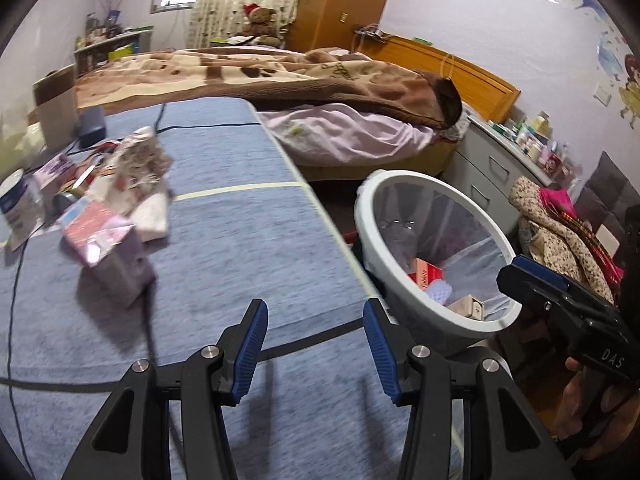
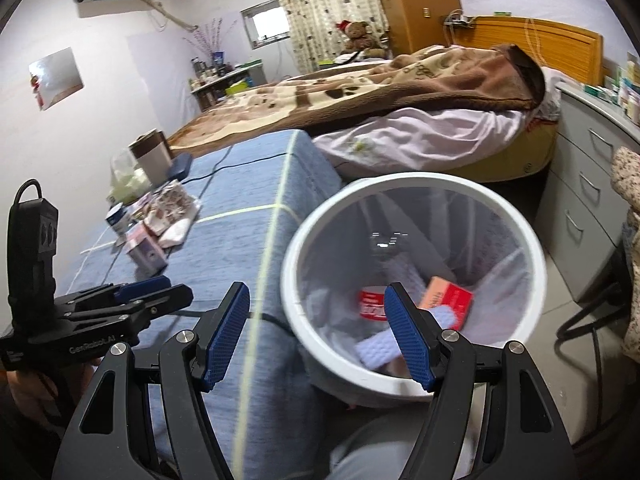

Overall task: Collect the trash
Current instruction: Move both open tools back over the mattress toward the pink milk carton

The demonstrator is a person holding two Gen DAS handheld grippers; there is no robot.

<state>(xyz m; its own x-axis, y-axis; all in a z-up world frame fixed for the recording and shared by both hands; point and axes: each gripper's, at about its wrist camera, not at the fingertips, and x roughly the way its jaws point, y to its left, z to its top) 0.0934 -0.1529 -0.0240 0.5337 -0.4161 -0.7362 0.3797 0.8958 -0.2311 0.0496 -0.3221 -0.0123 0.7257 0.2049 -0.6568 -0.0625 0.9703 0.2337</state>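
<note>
Trash left to collect sits in a loose heap on the blue-grey cloth-covered table (image 1: 248,216), seen in the left wrist view towards the left edge: a pale lilac carton with a pink top (image 1: 110,254) nearest, a crumpled patterned paper bag (image 1: 138,160) behind it, a white tissue pack touching the bag, and flat packets further back, too blurred to count. I make out at least four pieces. The left gripper (image 1: 316,344) has its blue-padded fingers (image 1: 252,346) spread with nothing between them, hanging over bare cloth well short of the heap. My judgement is that the step in hand is a reach for the next piece; the carton is the sensible target, taken across its narrow sides with the jaws level, clear of the black cable beside it.

From the right wrist view, the round white plastic waste bin with a clear liner (image 2: 412,184) stands just beside the table's edge. Inside I count one red box (image 2: 450,300), one red-and-white can or wrapper, and one pale lilac textured strip; other bits are unclear. The right gripper (image 2: 320,332) hovers above the bin's near rim, fingers wide apart and empty.
</note>
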